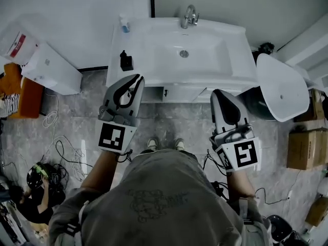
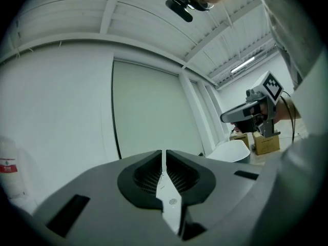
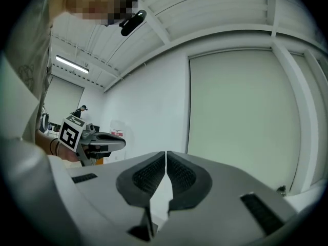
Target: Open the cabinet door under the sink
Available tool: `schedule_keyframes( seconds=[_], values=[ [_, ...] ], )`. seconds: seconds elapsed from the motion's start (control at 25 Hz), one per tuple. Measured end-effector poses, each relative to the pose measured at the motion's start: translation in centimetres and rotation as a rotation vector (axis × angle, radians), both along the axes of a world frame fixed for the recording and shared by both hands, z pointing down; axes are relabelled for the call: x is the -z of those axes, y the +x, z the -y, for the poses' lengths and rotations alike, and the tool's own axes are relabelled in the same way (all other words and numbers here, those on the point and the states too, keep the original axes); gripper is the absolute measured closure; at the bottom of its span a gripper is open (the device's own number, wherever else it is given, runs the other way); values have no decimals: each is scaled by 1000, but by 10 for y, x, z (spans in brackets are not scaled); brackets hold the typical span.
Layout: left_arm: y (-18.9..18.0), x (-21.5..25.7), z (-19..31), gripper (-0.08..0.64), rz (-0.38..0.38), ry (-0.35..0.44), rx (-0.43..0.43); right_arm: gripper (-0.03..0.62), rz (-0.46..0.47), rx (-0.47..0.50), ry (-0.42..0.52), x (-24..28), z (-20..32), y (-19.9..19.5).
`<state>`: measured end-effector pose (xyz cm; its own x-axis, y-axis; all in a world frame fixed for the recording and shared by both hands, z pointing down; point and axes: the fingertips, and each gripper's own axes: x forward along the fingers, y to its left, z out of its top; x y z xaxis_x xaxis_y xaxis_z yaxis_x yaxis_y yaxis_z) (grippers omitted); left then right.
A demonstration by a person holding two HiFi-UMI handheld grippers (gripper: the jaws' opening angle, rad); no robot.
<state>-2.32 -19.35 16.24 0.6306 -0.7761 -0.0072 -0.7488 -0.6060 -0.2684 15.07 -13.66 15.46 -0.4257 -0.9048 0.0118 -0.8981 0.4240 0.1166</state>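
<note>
The white sink vanity [image 1: 138, 40] stands against the wall, faucet [image 1: 189, 16] at the back. Only a thin strip of its cabinet front [image 1: 184, 93] shows below the basin, with a small dark handle [image 1: 165, 92]; the doors look closed. My left gripper [image 1: 137, 79] is held in front of the vanity's left part, jaws shut and empty. The right gripper [image 1: 218, 93] hovers before the right part, also shut on nothing. Both gripper views point up at wall and ceiling, with the left gripper [image 2: 164, 155] and right gripper [image 3: 166, 155] pressed together. The cabinet is hidden there.
A black dispenser [image 1: 126, 60] and a blue-capped bottle [image 1: 124, 24] sit on the vanity's left edge. A white tub-like fixture [image 1: 281, 86] stands close on the right, a white box [image 1: 51, 68] on the left. Cables [image 1: 66, 155] lie on the floor; cardboard boxes [image 1: 305, 147] sit at right.
</note>
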Motion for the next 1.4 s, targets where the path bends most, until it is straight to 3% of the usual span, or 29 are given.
schedule_keyframes(
  seconds=[0.2,0.44,0.68,1.4],
  values=[
    [8,-4,-5,523,0,7,-13,561,-22,-23,-9,-2,-2,8],
    [12,-27,-12,523,23,-90,-27,561,-62,-64,59,5,0,2],
    [11,-32,-12,523,77,-79,-18,561,-58,-26,16,-5,8,-4],
    [0,-23,-2,528,52,-41,1,561,-59,11,-3,-10,24,-23]
  ],
)
